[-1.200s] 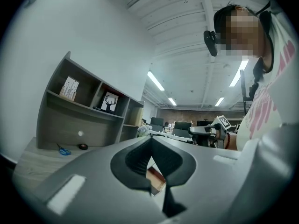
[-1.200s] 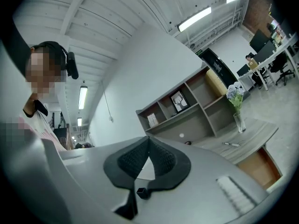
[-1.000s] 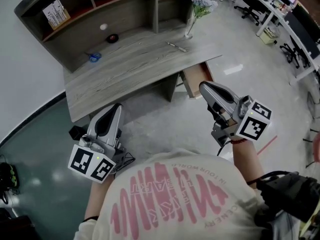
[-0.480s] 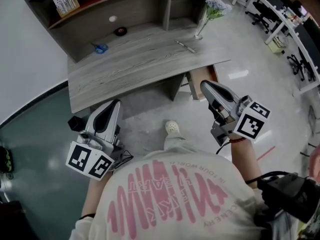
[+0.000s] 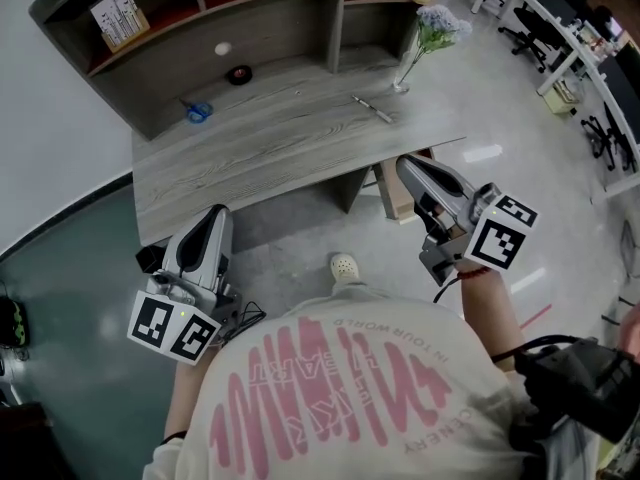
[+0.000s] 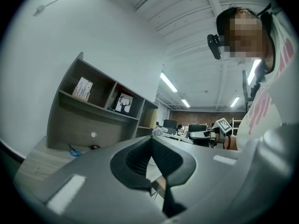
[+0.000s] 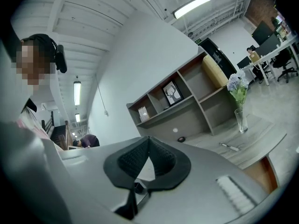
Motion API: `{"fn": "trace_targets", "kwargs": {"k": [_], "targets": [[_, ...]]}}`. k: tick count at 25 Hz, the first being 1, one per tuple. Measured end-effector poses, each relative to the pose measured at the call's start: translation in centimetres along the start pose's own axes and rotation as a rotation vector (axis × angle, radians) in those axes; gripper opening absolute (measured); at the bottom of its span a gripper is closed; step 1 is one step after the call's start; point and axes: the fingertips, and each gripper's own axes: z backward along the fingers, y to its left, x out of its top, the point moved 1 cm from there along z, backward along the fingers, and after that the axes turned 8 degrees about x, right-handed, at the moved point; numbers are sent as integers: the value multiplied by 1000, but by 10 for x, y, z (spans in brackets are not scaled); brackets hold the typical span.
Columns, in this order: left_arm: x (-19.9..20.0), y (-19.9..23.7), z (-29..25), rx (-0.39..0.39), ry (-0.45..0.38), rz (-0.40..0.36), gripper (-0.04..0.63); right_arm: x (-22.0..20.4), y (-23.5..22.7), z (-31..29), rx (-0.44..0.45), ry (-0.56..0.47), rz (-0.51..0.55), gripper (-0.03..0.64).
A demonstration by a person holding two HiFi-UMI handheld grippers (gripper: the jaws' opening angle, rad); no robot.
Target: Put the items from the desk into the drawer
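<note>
Our left gripper [image 5: 214, 214] and right gripper [image 5: 404, 164] are closed, empty. The pen [image 5: 373, 110] seems light, thin; we should grip its middle.

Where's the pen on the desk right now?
In the head view the pen lies flat on the right part of the desk, close to the glass vase of flowers, on the side nearer the person.

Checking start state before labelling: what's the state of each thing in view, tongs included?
left tongs, shut, empty
right tongs, shut, empty
drawer, pulled open under the desk
pen, lying flat on the desk
scissors, lying flat on the desk
small black disc, resting on the desk
vase, upright, holding flowers
</note>
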Motion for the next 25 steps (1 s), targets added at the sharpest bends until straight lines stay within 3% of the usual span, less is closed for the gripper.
{"fn": "trace_targets", "kwargs": {"k": [5,18,25], "targets": [[3,15,-26,72,-28,7,18,18,-33,-14,13,29,11,3],[-2,25,-92,157,-27,22,18,45,-115,-49,63,90,-5,3],[-18,47,-116,249,-33,97,18,45,-165,-69,97,140,-23,3]]}}
